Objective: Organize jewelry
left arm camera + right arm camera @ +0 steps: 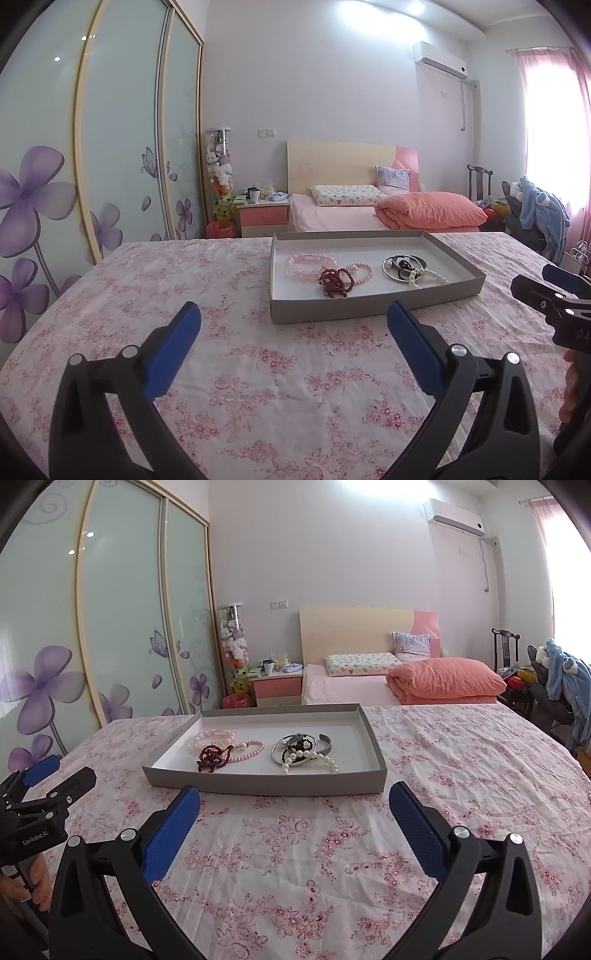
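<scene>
A shallow grey tray (369,305) (258,783) lies on the flowered cloth ahead of both grippers. In it lie a chunky pink bead bracelet (308,263) (212,735), a dark red bead bracelet (334,282) (214,755), a small pink pearl bracelet (362,272) (249,752), silver bangles (402,265) (295,751) and a white pearl strand (428,277) (314,758). My left gripper (293,314) is open and empty, short of the tray's near wall. My right gripper (294,797) is open and empty, just before the tray. The right gripper also shows in the left wrist view (554,291), the left gripper in the right wrist view (55,779).
The table wears a pink flowered cloth (258,387) (461,775). Behind it stand a bed with an orange quilt (428,212), a pink nightstand (263,218), sliding wardrobe doors (118,147) and a chair with blue clothing (539,214).
</scene>
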The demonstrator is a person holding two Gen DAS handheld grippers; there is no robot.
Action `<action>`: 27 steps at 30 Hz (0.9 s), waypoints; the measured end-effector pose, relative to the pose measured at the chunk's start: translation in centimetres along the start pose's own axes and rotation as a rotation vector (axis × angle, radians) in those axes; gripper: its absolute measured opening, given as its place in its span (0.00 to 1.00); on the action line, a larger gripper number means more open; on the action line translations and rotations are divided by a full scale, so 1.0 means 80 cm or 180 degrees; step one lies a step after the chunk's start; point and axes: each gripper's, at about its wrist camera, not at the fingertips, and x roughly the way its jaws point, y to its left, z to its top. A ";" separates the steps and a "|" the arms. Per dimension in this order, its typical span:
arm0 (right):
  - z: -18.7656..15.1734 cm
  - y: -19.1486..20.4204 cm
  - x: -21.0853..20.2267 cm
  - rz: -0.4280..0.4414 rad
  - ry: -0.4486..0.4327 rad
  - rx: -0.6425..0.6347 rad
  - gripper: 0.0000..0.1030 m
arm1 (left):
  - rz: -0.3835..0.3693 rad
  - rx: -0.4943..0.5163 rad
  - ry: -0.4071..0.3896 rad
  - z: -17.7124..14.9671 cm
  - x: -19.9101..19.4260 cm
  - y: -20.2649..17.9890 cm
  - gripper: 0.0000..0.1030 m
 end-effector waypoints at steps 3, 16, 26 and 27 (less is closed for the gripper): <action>0.000 -0.001 0.000 -0.0008 -0.0026 -0.0002 0.98 | 0.0002 -0.0001 0.0004 0.000 0.001 0.000 0.96; -0.001 -0.001 0.000 0.0010 -0.0011 0.0010 0.98 | 0.0012 0.0007 0.0042 0.000 0.005 -0.001 0.96; -0.002 -0.001 0.001 0.0010 0.0001 0.0006 0.98 | 0.0039 0.0010 0.0071 -0.001 0.009 -0.001 0.96; -0.002 -0.001 0.001 0.0014 -0.0003 0.0011 0.98 | 0.0039 0.0012 0.0070 -0.001 0.008 -0.001 0.96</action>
